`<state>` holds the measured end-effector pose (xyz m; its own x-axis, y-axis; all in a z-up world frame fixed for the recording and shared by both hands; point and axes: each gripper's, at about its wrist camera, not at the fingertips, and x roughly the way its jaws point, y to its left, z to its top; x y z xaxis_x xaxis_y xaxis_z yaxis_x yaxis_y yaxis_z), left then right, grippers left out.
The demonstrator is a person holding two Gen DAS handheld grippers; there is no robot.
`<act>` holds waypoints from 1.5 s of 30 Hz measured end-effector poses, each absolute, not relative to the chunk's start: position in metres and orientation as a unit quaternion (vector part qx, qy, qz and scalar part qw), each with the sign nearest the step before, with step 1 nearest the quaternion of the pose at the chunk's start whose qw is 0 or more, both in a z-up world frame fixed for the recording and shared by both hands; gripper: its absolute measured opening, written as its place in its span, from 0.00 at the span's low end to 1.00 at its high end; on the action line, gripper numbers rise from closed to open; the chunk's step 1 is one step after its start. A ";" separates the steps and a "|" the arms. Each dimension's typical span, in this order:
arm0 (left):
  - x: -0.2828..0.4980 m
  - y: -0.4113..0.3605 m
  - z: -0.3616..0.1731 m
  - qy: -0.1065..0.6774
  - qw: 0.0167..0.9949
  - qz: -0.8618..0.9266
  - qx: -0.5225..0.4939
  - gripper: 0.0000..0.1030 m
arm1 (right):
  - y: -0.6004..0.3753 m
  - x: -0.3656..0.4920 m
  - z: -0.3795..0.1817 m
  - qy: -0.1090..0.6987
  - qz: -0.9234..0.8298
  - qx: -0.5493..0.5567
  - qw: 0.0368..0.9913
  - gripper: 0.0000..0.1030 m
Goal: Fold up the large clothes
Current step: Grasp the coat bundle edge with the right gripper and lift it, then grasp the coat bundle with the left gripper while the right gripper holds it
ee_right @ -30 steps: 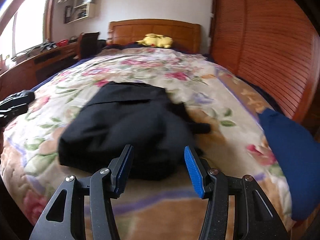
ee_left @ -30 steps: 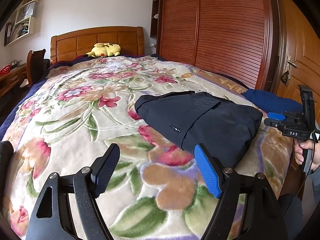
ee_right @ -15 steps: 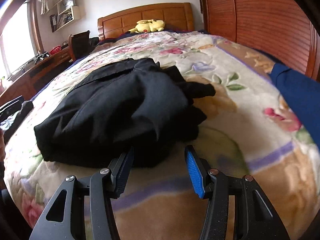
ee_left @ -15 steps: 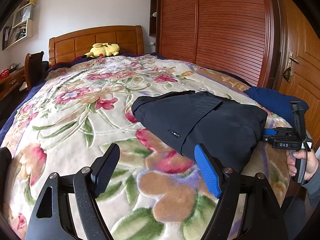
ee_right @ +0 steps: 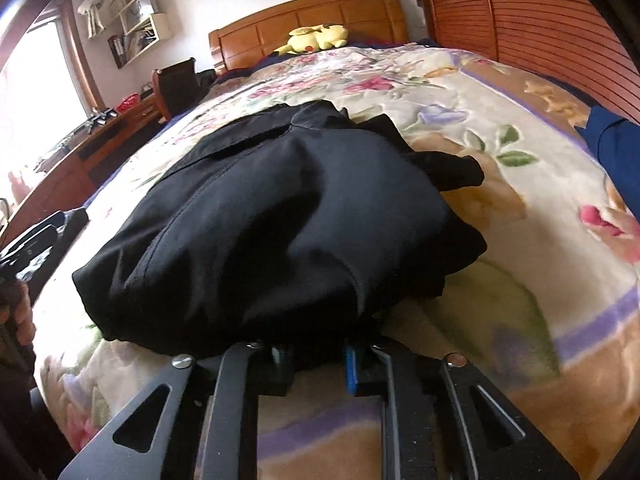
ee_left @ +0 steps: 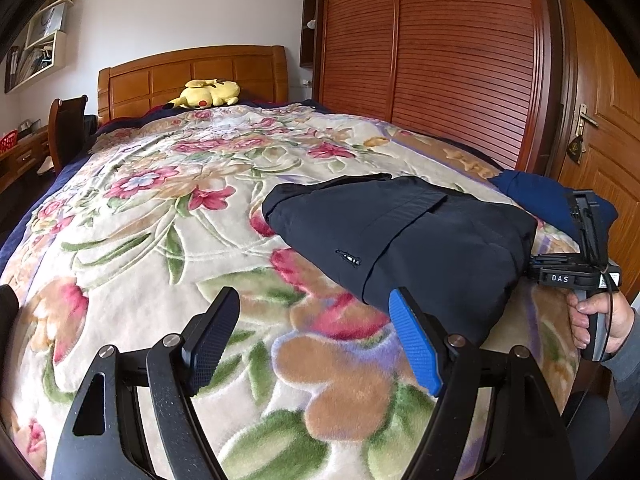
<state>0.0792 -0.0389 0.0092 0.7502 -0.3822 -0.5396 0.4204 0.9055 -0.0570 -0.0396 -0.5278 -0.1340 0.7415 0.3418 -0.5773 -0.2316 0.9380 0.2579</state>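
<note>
A dark navy garment (ee_left: pixel 404 240) lies folded in a thick bundle on the floral blanket (ee_left: pixel 160 220) near the bed's foot. In the right wrist view the garment (ee_right: pixel 280 220) fills the centre. My right gripper (ee_right: pixel 318 360) is shut on the garment's near edge, its fingers narrowed with fabric between them. In the left wrist view the right gripper (ee_left: pixel 528 270) meets the bundle's right end. My left gripper (ee_left: pixel 314 340) is open and empty, low over the blanket just left of the garment's near corner.
A blue folded cloth (ee_left: pixel 548 200) lies at the bed's right edge beyond the garment. A yellow plush toy (ee_left: pixel 208 94) sits by the wooden headboard (ee_left: pixel 192 76). A wooden wardrobe (ee_left: pixel 440 60) and door stand right of the bed. A desk and chair (ee_right: pixel 176 84) stand on the left.
My right gripper moved in to the garment's near edge and closed on it. My left gripper stayed open and shifted only slightly.
</note>
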 end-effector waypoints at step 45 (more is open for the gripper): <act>0.181 -0.188 -0.035 0.390 0.877 -0.270 0.076 0.63 | -0.642 -0.146 -0.126 0.289 0.007 0.051 0.956 0.42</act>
<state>0.1807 -0.1880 -0.0354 0.5495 -0.4144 -0.7255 0.5335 0.8423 -0.0770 -0.1457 -0.6420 -0.1264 0.8325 0.0440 -0.5523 0.0155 0.9946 0.1026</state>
